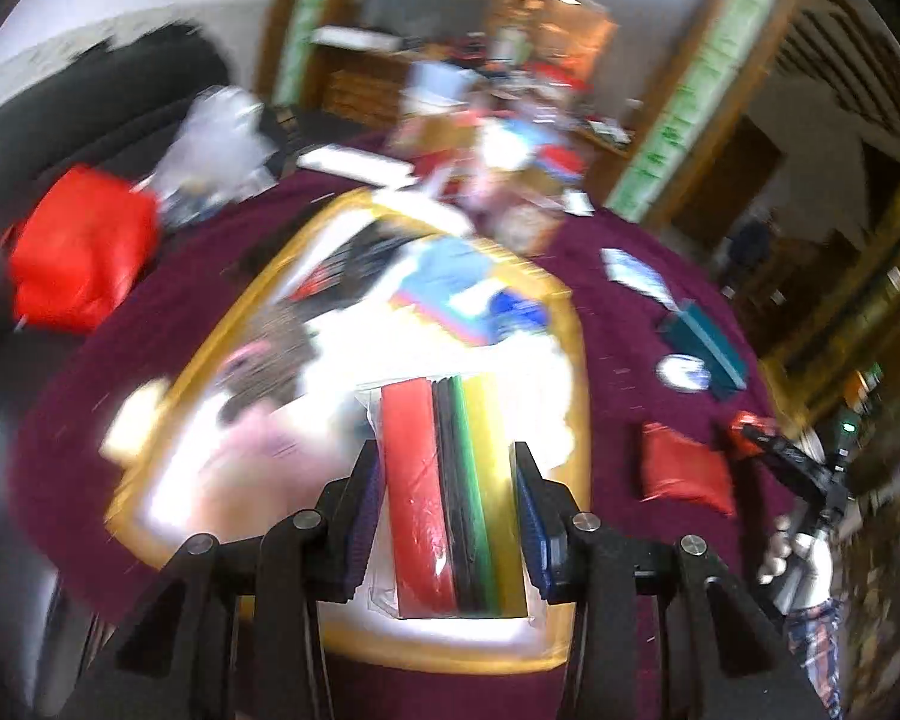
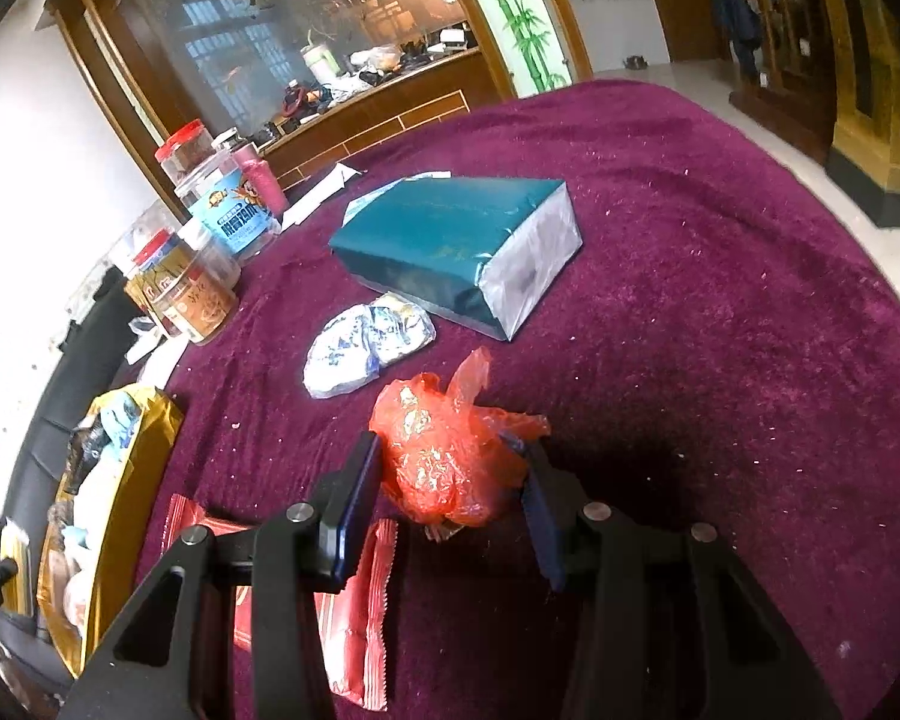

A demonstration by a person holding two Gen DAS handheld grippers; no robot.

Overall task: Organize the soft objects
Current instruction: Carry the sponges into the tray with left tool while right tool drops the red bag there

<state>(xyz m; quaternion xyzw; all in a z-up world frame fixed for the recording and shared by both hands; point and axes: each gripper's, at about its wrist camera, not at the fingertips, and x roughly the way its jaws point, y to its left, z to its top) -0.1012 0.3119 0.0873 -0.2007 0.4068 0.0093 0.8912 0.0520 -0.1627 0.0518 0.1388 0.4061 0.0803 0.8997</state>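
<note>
Two grippers are at work over a table covered in a purple cloth (image 2: 690, 276). The left gripper (image 1: 447, 510) pinches a clear packet of coloured strips (image 1: 450, 498), red, black, green and yellow side by side, with both fingers pressed against the packet's edges. The packet hangs above a yellow-rimmed tray (image 1: 570, 294) that is filled with blurred soft things, among them something light blue at 12 o'clock from the packet and something pink at 9 o'clock.

The right gripper (image 2: 444, 480) has its fingers on either side of a crumpled red plastic bag (image 2: 444, 456); the left finger (image 2: 354, 492) lies against the bag and the right one touches its far edge, but how firmly they press cannot be told. At 11 o'clock from the bag lies a blue-and-white foil pack (image 2: 366, 348), and beyond it, at 12 o'clock, a teal box with silver ends (image 2: 456, 240). A red snack packet (image 2: 354, 600) sits under the left finger at 7 o'clock. Jars with printed labels (image 2: 210, 240) stand at 10 o'clock near the table edge, and the yellow tray shows at 9 o'clock in the right wrist view.
</note>
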